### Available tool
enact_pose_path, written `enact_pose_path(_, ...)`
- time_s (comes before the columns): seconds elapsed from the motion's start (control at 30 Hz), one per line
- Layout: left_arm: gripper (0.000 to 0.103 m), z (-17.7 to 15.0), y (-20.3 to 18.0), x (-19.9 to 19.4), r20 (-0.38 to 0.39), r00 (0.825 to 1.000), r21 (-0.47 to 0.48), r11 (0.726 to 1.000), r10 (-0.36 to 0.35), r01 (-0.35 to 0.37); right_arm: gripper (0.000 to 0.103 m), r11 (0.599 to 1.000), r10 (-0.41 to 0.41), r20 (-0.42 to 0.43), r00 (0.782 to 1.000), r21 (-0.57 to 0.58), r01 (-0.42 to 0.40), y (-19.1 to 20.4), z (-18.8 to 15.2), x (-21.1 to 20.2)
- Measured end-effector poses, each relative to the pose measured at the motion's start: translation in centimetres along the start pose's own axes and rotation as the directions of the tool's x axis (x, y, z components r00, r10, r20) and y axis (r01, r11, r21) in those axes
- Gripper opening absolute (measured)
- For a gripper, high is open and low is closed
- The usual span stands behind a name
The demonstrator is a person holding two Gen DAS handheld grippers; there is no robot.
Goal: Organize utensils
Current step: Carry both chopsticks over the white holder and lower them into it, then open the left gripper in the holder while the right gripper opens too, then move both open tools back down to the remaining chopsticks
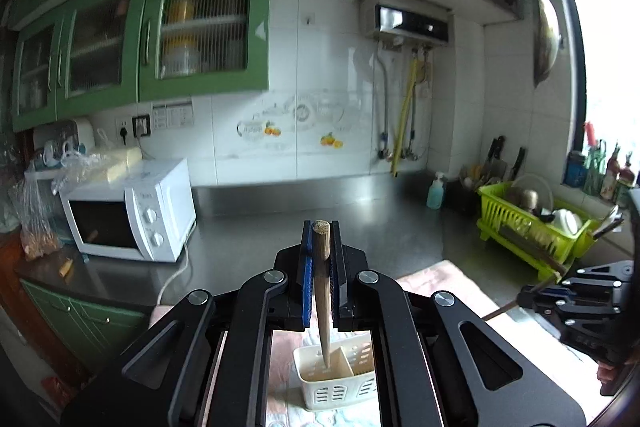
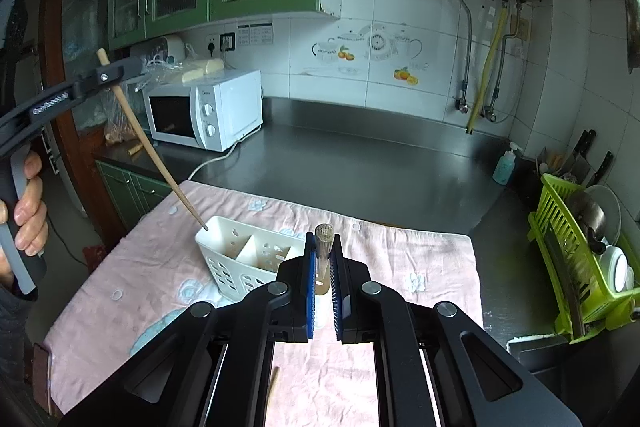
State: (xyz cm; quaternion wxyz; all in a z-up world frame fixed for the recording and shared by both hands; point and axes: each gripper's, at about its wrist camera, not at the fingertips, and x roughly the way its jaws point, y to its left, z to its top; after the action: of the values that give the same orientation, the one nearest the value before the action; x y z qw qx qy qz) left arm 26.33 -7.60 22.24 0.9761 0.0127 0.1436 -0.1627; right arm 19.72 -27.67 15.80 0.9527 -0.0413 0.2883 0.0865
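On the steel counter [image 2: 360, 163], spread with a soft pink cloth [image 2: 168, 267], stands a white slotted plastic caddy [image 2: 240, 255] with divided compartments. Above it the left gripper [image 2: 105, 75] tilts downward, its jaws pinching a slim, tapered wooden chopstick [image 2: 152, 151] whose tip hangs at the caddy's near-left rim. Beside it, the right gripper [image 2: 322, 267] angles down too, jaws pinching a second chopstick [image 2: 323, 239] by its blunt end.

White microwave [image 2: 204, 111] left, green dish rack [image 2: 580, 267] right
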Motion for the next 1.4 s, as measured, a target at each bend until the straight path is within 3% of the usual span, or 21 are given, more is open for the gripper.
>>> enact_pose_path(0.3, 0.006, -3.4, 1.8, 5.2, -0.119, 0.992, -0.037, 0.999, 0.035, -0.039, 0.007, 1.0, 0.004, -0.052, 0.999, -0.007, -0.005, 0.4, -0.6, 3.8)
enact_pose_path(0.5, 0.008, -4.6, 2.5, 6.0, -0.154, 0.987, -0.052, 0.998, 0.035, -0.044, 0.007, 1.0, 0.002, -0.078, 0.997, 0.006, -0.002, 0.2, -0.5, 5.9)
enact_pose_path(0.6, 0.015, -4.5, 2.5, 5.5, -0.152, 0.988, -0.05, 0.998, 0.03, -0.038, 0.018, 1.0, -0.011, -0.062, 0.998, 0.008, 0.011, 0.1, -0.4, 5.6)
enact_pose_path(0.67, 0.031, -4.3, 2.4, 4.8, -0.142, 0.989, -0.044, 0.998, 0.034, -0.04, 0.026, 1.0, -0.018, -0.038, 0.999, 0.008, 0.019, 0.2, -0.3, 4.7)
enact_pose_path(0.7, 0.034, -4.2, 2.3, 4.0, -0.132, 0.99, -0.033, 0.998, 0.048, -0.053, 0.028, 1.0, -0.018, -0.028, 0.999, 0.008, 0.018, 0.2, -0.3, 4.1)
enact_pose_path(0.83, 0.037, -4.3, 1.8, 1.0, -0.111, 0.993, -0.035, 0.999, 0.035, -0.039, 0.029, 1.0, -0.016, 0.02, 1.0, -0.002, 0.016, 1.0, -1.1, 1.0)
enact_pose_path(1.07, 0.04, -7.6, 1.0, -4.9, -0.13, 0.992, -0.039, 0.999, -0.004, -0.002, 0.03, 1.0, 0.013, 0.021, 1.0, -0.027, -0.013, 3.5, -6.5, -3.2)
enact_pose_path(1.4, 0.04, -16.9, 0.0, -11.2, -0.215, 0.976, -0.024, 0.999, 0.033, -0.039, 0.03, 1.0, -0.009, -0.065, 0.998, -0.007, 0.008, 6.1, -18.1, -4.8)
